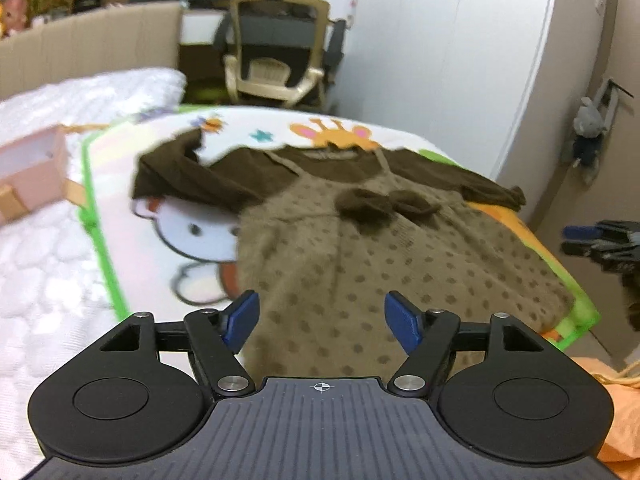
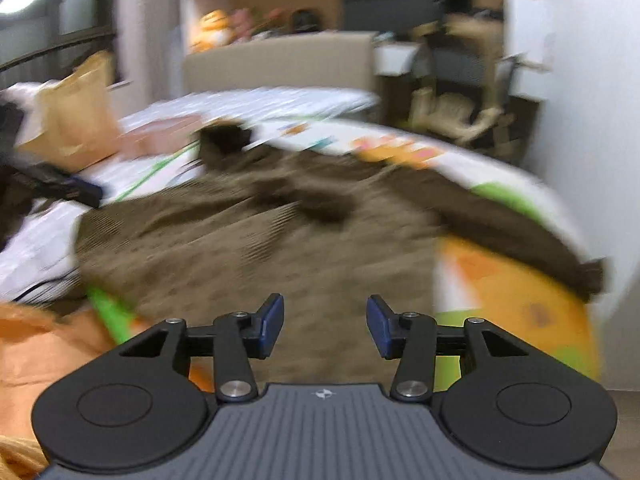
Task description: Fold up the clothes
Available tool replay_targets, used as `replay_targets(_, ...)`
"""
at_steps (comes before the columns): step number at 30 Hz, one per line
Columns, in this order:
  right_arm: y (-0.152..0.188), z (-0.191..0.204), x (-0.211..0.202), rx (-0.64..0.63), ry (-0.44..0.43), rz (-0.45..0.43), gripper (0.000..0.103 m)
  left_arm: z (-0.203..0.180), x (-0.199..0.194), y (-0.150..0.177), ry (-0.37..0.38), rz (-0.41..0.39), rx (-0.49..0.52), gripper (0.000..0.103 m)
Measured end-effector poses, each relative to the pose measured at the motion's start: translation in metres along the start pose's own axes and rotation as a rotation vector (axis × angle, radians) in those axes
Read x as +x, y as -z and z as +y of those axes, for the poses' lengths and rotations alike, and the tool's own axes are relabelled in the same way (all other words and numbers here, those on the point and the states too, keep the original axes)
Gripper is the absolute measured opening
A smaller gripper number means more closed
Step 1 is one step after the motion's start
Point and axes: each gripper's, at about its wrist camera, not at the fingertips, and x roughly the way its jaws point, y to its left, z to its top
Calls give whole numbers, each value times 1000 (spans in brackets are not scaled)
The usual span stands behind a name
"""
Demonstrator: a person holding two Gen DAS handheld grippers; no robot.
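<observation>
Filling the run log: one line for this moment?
brown polka-dot knit dress flat on cartoon mat | left gripper open | right gripper open | nothing held

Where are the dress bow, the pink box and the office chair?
bow [image 1: 386, 204], left wrist view, on the dark knot at the dress chest.
pink box [image 1: 30, 168], left wrist view, on its side wall.
office chair [image 1: 276, 60], left wrist view, on its backrest.
</observation>
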Motion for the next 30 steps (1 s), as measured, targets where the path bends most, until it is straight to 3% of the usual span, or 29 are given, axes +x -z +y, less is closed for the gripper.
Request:
replay_targets(4, 7, 37, 19, -135, -108, 60, 52, -26, 18, 9, 90, 61, 70, 76)
replay_targets(8, 12, 64, 31, -302, -50, 70, 54, -60, 32, 25, 138, 110, 219, 76)
replay_targets(10, 9, 68, 37, -325, -18, 55, 40, -77, 38, 34, 146, 120, 308, 76)
replay_targets(11, 7, 69, 38, -320, -13, 49, 21, -84, 42, 36, 145, 121, 340, 75)
replay_targets(12, 3, 67, 36, -308, -12, 34, 11, -91, 47, 38, 140, 121, 364, 74)
replay_targets(13, -2, 65, 33, -293, -13, 14, 9, -97, 52, 40, 135, 121, 387, 72)
replay_targets(15, -12, 61, 25, -263, -14, -25, 5, -106, 61, 41, 112, 118, 430, 65)
replay_targets(16, -17, 59, 19, -245, -17, -46, 5, -110, 66, 42, 100, 117, 451, 51)
replay_targets(17, -22, 57, 11, -230, -24, -63, 4, -113, 68, 42, 80, 111, 477, 30)
replay_targets(19, -28, 56, -7, -219, -38, -97, 4, -115, 61, 36, 65, 79, 498, 14)
replay_targets(20, -31, 56, -16, -222, -43, -114, 4, -115, 54, 31, 72, 55, 493, 12)
replay_targets(23, -36, 55, -38, -230, -52, -159, 5, -111, 18, 12, 109, -30, 465, 12)
replay_targets(28, -40, 52, -52, -229, -22, -202, 6, -105, -23, -3, 88, -126, 449, 17)
replay_targets(30, -37, 51, -47, -235, -27, -177, 17, -103, -27, -5, 73, -136, 439, 21)
